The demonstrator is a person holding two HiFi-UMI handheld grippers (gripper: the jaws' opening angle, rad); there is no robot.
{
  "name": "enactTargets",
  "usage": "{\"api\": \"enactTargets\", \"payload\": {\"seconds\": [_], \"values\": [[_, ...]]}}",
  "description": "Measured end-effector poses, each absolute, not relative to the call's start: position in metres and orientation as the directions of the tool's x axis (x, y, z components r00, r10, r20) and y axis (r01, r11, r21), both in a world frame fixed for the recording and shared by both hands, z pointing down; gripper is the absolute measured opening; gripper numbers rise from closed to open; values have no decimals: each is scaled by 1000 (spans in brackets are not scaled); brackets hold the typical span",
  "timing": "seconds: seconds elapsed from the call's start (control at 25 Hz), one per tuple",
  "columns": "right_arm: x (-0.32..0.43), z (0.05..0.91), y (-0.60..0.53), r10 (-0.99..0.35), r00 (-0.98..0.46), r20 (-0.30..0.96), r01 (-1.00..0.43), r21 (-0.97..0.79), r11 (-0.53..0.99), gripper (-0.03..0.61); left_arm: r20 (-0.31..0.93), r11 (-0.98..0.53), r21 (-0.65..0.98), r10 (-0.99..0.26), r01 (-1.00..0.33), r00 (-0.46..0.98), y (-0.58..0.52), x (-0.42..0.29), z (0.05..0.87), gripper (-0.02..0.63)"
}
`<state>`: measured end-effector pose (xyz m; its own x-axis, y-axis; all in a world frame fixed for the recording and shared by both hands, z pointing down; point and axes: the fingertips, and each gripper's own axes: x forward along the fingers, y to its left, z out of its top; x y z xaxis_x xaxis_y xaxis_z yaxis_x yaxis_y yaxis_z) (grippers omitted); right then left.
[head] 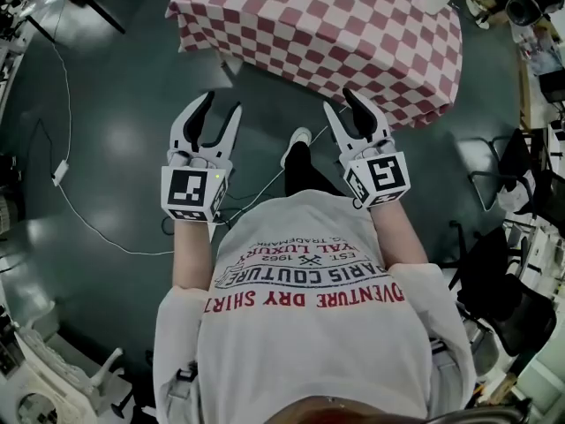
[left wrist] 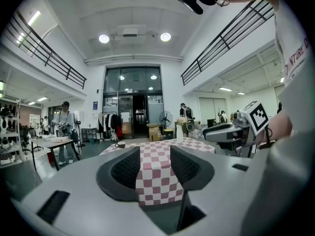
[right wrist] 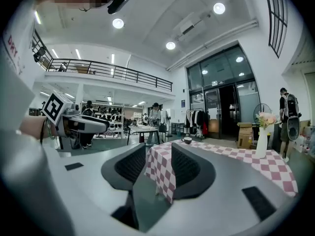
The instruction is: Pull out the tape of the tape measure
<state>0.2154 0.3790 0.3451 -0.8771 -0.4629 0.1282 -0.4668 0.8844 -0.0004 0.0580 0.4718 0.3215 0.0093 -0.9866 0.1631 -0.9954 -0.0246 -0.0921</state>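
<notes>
You're standing back from checkered worktop (head: 353, 34), near edge ahead of claws, open floor (head: 115, 131) all round. Left claw (head: 221, 104), right claw (head: 340, 100) both hanging spread, empty. Tape measure: can't tell where.

Overall light: bright, even and white in both gripper views; greyer and dimmer in the head view.
Source: round ceiling lamps (left wrist: 104, 38) high overhead, nothing low or from the side.
Glare: the lamps burn out to plain white discs; pale, soft sheen patches lie on the dark floor (head: 124, 140) to the left.
Shadows: faint and spread out, deepest under the near edge of the checked cloth (head: 335, 25).
Focus: the jaws, close to each lens, look soft; the far hall is clearer.
Distortion: strong fisheye; the railing (left wrist: 226, 38) bows toward the edge, and black corners ring every picture.
Contrast: the far glass entrance (right wrist: 221, 107) reads dark against white walls.
</notes>
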Motion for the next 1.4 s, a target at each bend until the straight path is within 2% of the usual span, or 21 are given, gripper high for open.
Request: {"api": "enactTargets", "payload": {"seconds": [0.28, 0.72, 1.2, 1.4], "values": [[169, 365, 308, -413, -900, 141, -423, -48, 905, 161, 212, -4, -95, -977, -995, -16, 407, 21, 339, 198], [106, 370, 129, -428, -888, 168, -446, -84, 891, 160, 253, -25, -47, -967, -999, 12, 230, -40, 350, 198], [77, 386, 22, -444, -867, 226, -477, -120, 871, 160, 320, -147, -101, -941, -984, 108, 98, -68, 367, 198], [53, 396, -6, -438, -857, 273, -488, -150, 860, 160, 363, -258, -108, -909, -960, 203, 48, -85, 384, 198]]}}
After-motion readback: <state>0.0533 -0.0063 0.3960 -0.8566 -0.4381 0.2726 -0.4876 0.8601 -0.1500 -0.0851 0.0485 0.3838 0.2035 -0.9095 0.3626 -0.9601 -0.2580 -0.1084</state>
